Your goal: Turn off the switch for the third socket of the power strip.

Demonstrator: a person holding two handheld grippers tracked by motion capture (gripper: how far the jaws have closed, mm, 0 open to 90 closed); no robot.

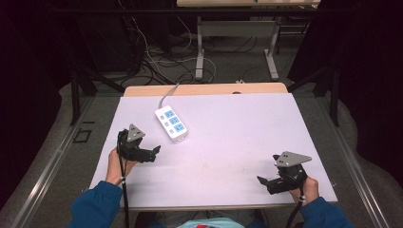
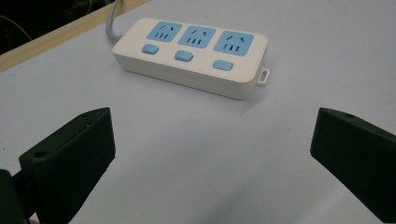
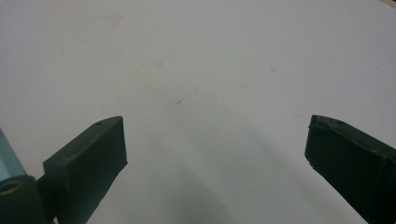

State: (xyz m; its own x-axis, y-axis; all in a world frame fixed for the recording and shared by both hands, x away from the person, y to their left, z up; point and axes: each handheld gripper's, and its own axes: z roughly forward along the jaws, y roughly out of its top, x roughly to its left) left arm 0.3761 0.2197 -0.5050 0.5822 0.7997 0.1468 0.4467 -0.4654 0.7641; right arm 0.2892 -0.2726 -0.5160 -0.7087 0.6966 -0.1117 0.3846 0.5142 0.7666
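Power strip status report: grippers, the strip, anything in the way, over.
Left gripper open, facing power strip, apart from it. Right gripper open, over bare table. Strip flat, untouched. Path clear.

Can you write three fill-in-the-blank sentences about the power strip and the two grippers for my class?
1. The power strip has ___ blue sockets.
2. The gripper nearer the power strip is the ___ gripper.
3. The right gripper has its jaws ___, with bare table between them.

Missing words: three; left; open
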